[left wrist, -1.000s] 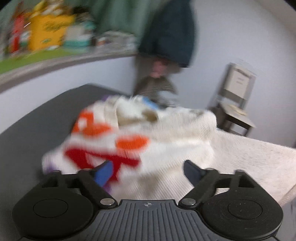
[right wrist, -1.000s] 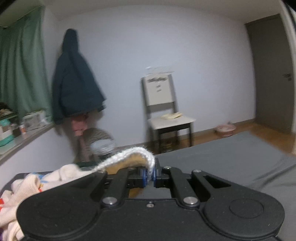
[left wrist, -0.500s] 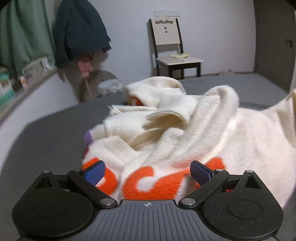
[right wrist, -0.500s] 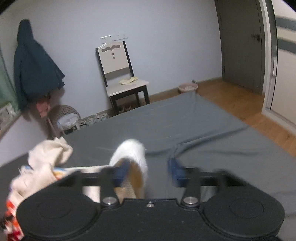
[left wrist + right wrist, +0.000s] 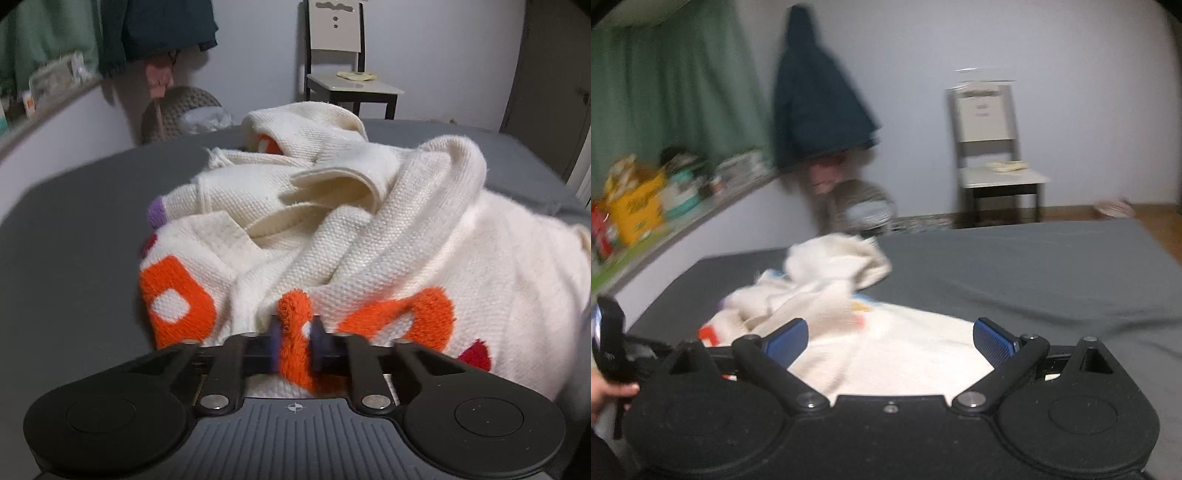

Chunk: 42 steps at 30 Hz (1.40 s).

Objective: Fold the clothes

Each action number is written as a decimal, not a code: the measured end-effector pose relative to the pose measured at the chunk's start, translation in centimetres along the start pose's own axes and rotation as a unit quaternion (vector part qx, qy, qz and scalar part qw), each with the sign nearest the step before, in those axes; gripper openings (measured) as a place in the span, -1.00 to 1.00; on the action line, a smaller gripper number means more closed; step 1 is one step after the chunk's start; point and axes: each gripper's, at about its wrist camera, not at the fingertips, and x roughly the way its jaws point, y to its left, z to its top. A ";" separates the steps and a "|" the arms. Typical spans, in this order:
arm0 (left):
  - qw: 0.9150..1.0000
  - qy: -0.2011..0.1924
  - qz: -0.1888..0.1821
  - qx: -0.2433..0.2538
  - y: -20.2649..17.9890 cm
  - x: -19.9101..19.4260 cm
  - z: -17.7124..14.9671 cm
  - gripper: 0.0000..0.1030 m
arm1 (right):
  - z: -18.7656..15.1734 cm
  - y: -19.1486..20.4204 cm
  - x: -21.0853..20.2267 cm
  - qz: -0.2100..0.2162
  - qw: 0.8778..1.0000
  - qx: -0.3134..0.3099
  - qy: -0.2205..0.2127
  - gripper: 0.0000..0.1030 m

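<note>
Pinching: left gripper (image 5: 295,347) closing on a tuft of orange pile at the near hem of the cream sweater (image 5: 369,229), the blue pads (image 5: 275,345) pressing the cloth from both sides.
Garment: a thick knit with fuzzy orange, red and purple patches, heaped in a loose crumple on the grey bed (image 5: 74,240), sleeves and collar tangled on top.
Handling: likely soft, bulky and fairly weighty for a garment; it should sag and drag rather than slip, and the pile may give under a pinch.
Where to hold: a hem edge or shoulder seam looks the surest, since a pinch on one surface layer may lift only that layer.
Left pose: angled down onto the near edge of the heap, low over the bed.
Right gripper (image 5: 890,341): jaws opening wide, sweater (image 5: 886,354) lying below and between them, pads (image 5: 993,341) not pressing it.
Right pose: tilted gently down; view blurred.
Person: a hand (image 5: 607,397) shows at the lower left edge of the right view.
Room: chair (image 5: 340,62) against the far wall.
</note>
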 end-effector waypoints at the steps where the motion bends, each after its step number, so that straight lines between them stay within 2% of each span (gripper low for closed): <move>1: 1.000 -0.002 0.004 -0.004 0.2 -0.1 -0.1 -0.79 | -0.1 1.0 2.1 0.008 1.000 -0.008 0.005 0.87; 3: 1.000 -0.008 0.013 -0.011 0.6 -0.4 -0.2 -0.79 | -0.3 2.6 5.8 0.018 0.999 -0.030 0.012 0.82; 6: 0.999 -0.030 0.006 -0.027 1.4 -1.3 -0.3 -0.79 | -0.1 4.1 11.2 0.027 0.998 -0.060 0.008 0.63; 8: 0.998 -0.049 0.003 -0.034 1.8 -2.4 -0.4 -0.79 | -0.2 4.5 13.0 0.040 0.998 -0.055 0.016 0.35; 9: 0.998 -0.058 0.005 -0.037 2.1 -2.9 -0.3 -0.79 | -0.4 4.6 13.4 0.056 0.997 -0.043 0.032 0.11; 10: 0.997 -0.068 0.008 -0.039 2.4 -3.4 -0.3 -0.79 | -0.6 4.7 13.7 0.071 0.996 -0.030 0.048 -0.26; 11: 0.996 -0.074 0.015 -0.044 2.8 -3.9 -0.3 -0.79 | -0.9 4.9 13.6 0.088 0.994 -0.015 0.061 -0.47; 12: 0.995 -0.079 0.029 -0.051 3.5 -4.3 -0.2 -0.79 | -1.1 5.1 13.0 0.107 0.992 0.003 0.071 -0.76; 14: 0.992 -0.087 0.064 -0.064 5.0 -5.1 -0.1 -0.79 | -1.6 6.0 11.7 0.147 0.985 0.026 0.085 -0.76; 16: 0.988 -0.087 0.097 -0.083 7.1 -6.2 -0.3 -0.79 | -2.3 8.3 9.4 0.200 0.977 0.014 0.078 -0.77; 20: 0.976 -0.076 0.151 -0.136 12.1 -8.5 -1.7 -0.80 | -4.5 14.9 5.0 0.307 0.949 0.010 0.068 -0.77; 22: 0.967 -0.068 0.185 -0.164 14.6 -9.9 -3.1 -0.83 | -5.3 18.3 3.5 0.358 0.931 0.023 0.069 -0.77; 23: 0.960 -0.065 0.204 -0.179 15.8 -10.7 -3.8 -0.97 | -5.6 20.2 3.0 0.383 0.921 0.029 0.072 -0.77; 24: 0.950 -0.064 0.244 -0.185 16.7 -11.4 -4.6 -1.00 | -5.9 22.0 2.8 0.402 0.912 0.027 0.078 -0.77; 25: 0.940 -0.058 0.278 -0.187 17.6 -11.9 -5.4 -1.00 | -6.1 23.5 2.7 0.406 0.910 0.016 0.084 -0.77; 26: 0.932 -0.050 0.306 -0.188 18.4 -12.4 -6.1 -1.00 | -6.4 24.7 2.9 0.399 0.913 -0.001 0.090 -0.75; 27: 0.933 -0.050 0.293 -0.205 19.1 -12.9 -6.9 -1.00 | -6.7 26.0 3.0 0.392 0.915 -0.018 0.097 -0.66; 29: 0.940 -0.059 0.230 -0.245 20.1 -13.5 -8.1 -1.00 | -7.1 27.5 3.3 0.382 0.917 -0.044 0.106 -0.29; 30: 0.943 -0.064 0.205 -0.253 20.0 -13.4 -8.5 -1.00 | -7.0 27.0 3.6 0.382 0.917 -0.045 0.105 0.14; 31: 0.946 -0.069 0.180 -0.262 19.9 -13.3 -8.8 -0.99 | -6.8 26.1 3.6 0.373 0.921 -0.047 0.097 0.37; 34: 0.960 -0.069 0.106 -0.250 18.3 -11.6 -8.3 -0.87 | -5.9 22.3 3.4 0.303 0.947 -0.081 0.065 0.37; 37: 0.970 -0.058 0.058 -0.229 16.1 -9.1 -5.8 -0.37 | -4.4 18.1 4.9 0.189 0.972 -0.127 0.048 0.37; 38: 0.973 -0.056 0.046 -0.221 15.2 -8.3 -4.9 0.08 | -4.0 16.6 5.3 0.148 0.977 -0.146 0.048 0.37; 39: 0.976 -0.058 0.041 -0.208 14.1 -7.6 -3.9 0.64 | -3.5 15.1 5.8 0.107 0.979 -0.165 0.048 0.37; 40: 0.979 -0.063 0.039 -0.192 12.8 -7.0 -2.9 0.87 | -3.1 13.6 6.3 0.068 0.979 -0.186 0.050 0.37; 41: 0.982 -0.068 0.041 -0.171 11.7 -6.3 -2.0 1.00 | -2.7 12.1 7.1 0.035 0.977 -0.203 0.058 0.37; 42: 0.986 -0.066 0.043 -0.147 10.8 -5.4 -1.0 1.00 | -2.3 10.7 8.0 0.007 0.974 -0.215 0.072 0.37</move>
